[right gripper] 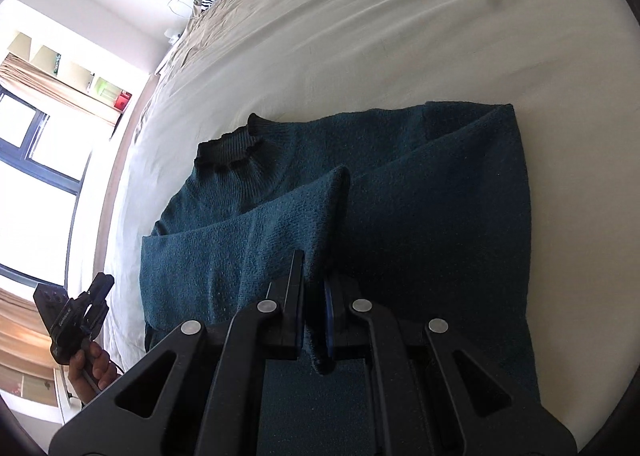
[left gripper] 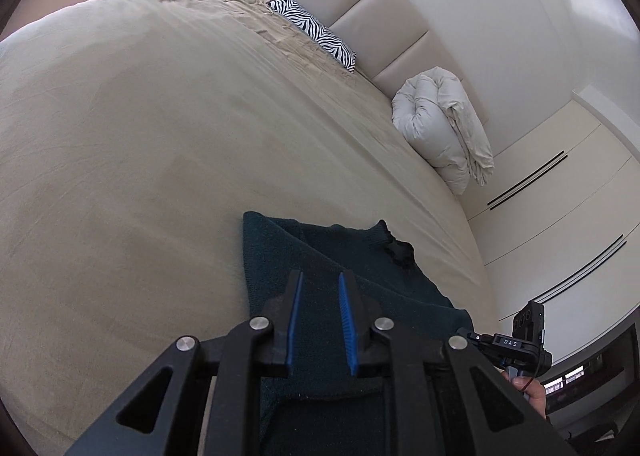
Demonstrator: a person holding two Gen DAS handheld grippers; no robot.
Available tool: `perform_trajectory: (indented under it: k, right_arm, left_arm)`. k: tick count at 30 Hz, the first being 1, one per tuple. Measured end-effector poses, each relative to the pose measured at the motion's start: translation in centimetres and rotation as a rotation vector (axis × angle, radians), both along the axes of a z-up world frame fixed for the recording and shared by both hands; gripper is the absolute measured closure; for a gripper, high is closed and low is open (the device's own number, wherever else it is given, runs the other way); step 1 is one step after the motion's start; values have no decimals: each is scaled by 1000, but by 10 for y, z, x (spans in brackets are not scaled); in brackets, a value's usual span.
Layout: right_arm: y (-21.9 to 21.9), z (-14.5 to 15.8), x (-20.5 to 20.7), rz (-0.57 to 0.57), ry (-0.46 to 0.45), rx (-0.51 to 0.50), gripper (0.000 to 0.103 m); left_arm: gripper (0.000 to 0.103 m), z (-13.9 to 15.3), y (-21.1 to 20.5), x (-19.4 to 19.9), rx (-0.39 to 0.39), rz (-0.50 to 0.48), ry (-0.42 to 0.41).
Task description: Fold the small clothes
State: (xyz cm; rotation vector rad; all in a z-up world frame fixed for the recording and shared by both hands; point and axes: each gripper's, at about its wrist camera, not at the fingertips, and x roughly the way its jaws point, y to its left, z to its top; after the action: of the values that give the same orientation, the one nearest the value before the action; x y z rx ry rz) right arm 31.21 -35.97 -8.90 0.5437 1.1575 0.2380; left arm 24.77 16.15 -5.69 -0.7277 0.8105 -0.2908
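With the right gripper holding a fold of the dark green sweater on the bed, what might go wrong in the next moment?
1. The right gripper is shut on only a thin ridge of the sweater; the loose knit may slip out when pulled.
2. The left gripper is open above the sweater and pins nothing, so a pull might drag the whole garment across the bed sheet and undo the sleeve already folded over.

Bare bed sheet [left gripper: 140,160] spreads wide beyond the sweater [right gripper: 420,216]. The folded duvet [left gripper: 444,128] and zebra pillow [left gripper: 316,32] crowd only the headboard [left gripper: 372,8] edge.
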Motion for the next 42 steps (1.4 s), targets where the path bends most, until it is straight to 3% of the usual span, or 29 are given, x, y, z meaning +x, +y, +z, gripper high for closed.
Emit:
perform_trajectory:
  k: [4, 10, 20, 23, 33, 42]
  right_arm:
    - [-9, -7, 4, -22, 13, -4, 96]
    - [-13, -35, 12, -34, 61, -2, 96]
    - [-22, -49, 11, -44, 59, 89, 96]
    - [-21, -52, 11, -50, 57, 108, 96]
    - [-31, -53, -1, -89, 52, 162, 95]
    - [-29, -48, -9, -114, 68, 160, 95]
  left_arm:
    - [84, -13, -3, 8, -67, -14, 22]
    - [84, -27, -9, 22, -101, -45, 34]
    - [84, -70, 6, 66, -190, -61, 128]
    - [93, -80, 4, 76, -167, -81, 149]
    - [93, -70, -13, 30, -56, -221, 113]
    - [93, -65, -26, -18, 4, -252, 105]
